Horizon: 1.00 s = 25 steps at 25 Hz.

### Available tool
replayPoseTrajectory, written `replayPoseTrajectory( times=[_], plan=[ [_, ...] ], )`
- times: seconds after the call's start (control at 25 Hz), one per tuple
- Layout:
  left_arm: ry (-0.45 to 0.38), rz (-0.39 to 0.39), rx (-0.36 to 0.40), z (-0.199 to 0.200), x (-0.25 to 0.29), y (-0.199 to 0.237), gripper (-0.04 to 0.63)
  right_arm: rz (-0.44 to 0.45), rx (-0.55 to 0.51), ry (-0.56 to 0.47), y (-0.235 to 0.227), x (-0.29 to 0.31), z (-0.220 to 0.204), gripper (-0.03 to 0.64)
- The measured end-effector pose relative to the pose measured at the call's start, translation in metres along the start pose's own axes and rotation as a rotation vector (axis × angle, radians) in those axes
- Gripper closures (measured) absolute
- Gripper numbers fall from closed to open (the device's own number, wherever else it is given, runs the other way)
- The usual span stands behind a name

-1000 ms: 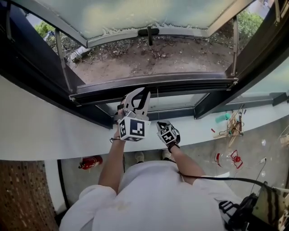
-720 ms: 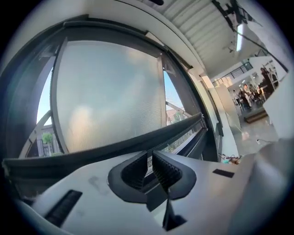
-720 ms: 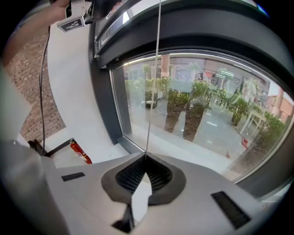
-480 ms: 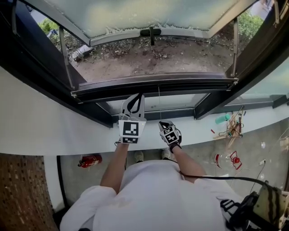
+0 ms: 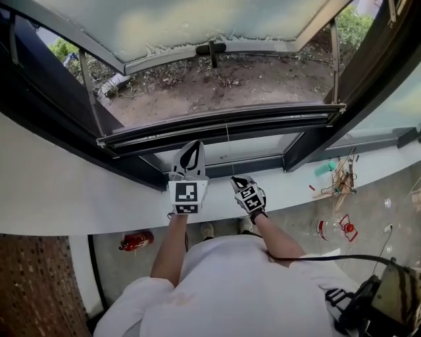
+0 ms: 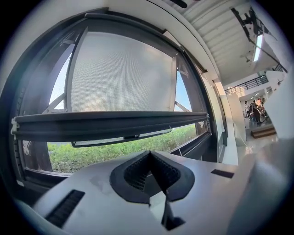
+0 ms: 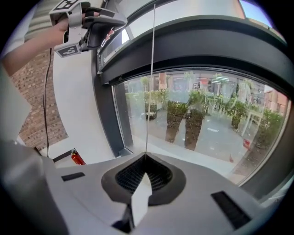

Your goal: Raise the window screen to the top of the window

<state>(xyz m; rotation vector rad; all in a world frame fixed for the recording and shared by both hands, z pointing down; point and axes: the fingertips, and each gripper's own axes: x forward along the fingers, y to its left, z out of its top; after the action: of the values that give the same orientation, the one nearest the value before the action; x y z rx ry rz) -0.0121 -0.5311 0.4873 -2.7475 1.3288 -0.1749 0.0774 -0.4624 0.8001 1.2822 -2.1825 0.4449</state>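
Observation:
The window screen's dark bottom bar (image 5: 223,122) runs across the open window, with the grey mesh (image 6: 119,73) above the bar (image 6: 110,124) in the left gripper view. A thin pull cord (image 7: 150,82) hangs from the bar straight down into my right gripper (image 7: 146,156), which is shut on it. In the head view this right gripper (image 5: 240,183) sits over the white sill. My left gripper (image 5: 191,150) points at the window just below the bar without touching it. Its jaws (image 6: 149,153) are shut with nothing between them.
A white sill (image 5: 66,191) spans the front of the window. The glass sash (image 5: 197,20) is swung outward, its handle (image 5: 210,48) at the far edge. A red fire extinguisher (image 5: 135,240) stands on the floor; hangers and bottles (image 5: 339,181) lie at the right.
My left gripper has dropped away from the screen bar and rolled, and its jaws, apart a second ago, now meet. The right gripper has risen slightly, still on the cord.

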Motion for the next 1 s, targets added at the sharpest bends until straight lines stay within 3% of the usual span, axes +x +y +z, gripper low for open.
replayPoseTrajectory(
  times=[0.28, 0.52, 1.0],
  plan=[
    [-0.007, 0.011, -0.009, 0.004, -0.004, 0.002, 0.594, -0.012, -0.044, -0.100, -0.002, -0.014, 0.041, 0.614],
    [-0.008, 0.023, -0.008, 0.004, -0.007, 0.008, 0.594, 0.006, 0.019, -0.164, -0.001, -0.026, 0.059, 0.614],
    [-0.009, 0.025, -0.030, -0.002, -0.010, 0.013, 0.594, -0.035, -0.004, -0.370, -0.008, -0.074, 0.134, 0.614]
  ],
)
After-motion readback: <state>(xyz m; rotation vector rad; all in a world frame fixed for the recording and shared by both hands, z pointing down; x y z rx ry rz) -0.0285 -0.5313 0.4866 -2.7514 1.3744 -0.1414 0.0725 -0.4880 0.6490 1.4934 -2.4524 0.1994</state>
